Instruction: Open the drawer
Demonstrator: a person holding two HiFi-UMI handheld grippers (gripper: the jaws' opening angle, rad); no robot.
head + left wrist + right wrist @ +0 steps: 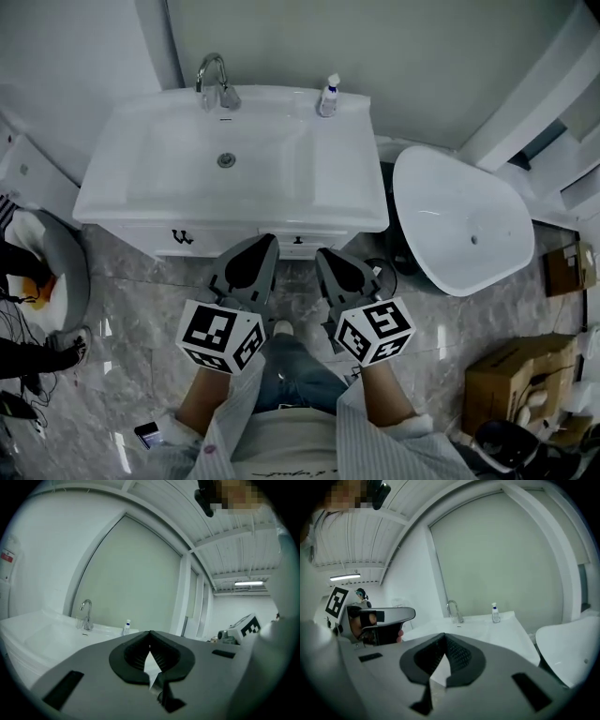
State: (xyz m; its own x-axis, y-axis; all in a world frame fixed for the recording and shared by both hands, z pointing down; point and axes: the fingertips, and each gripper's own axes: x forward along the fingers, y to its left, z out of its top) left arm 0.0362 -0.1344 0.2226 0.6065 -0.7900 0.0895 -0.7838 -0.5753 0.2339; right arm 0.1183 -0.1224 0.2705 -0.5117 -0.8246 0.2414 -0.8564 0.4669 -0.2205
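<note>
A white vanity (141, 202) with a sink stands against the wall in the head view. Its drawer fronts run under the counter's front edge: a dark handle (183, 237) shows at the left, a second one (298, 241) near the middle. My left gripper (265, 240) points at the cabinet front just left of the middle handle, jaws shut and empty. My right gripper (323, 253) hangs beside it on the right, also shut with nothing in it. Neither touches a handle. The left gripper view shows that gripper's (150, 632) tips meeting; the right gripper's (443, 634) tips meet too.
A faucet (214, 80) and a soap bottle (327, 96) stand on the counter. A white oval basin (464, 220) sits on the floor to the right, with cardboard boxes (511, 375) nearer me. A shoe (66, 345) and a phone (150, 433) lie on the marble floor at left.
</note>
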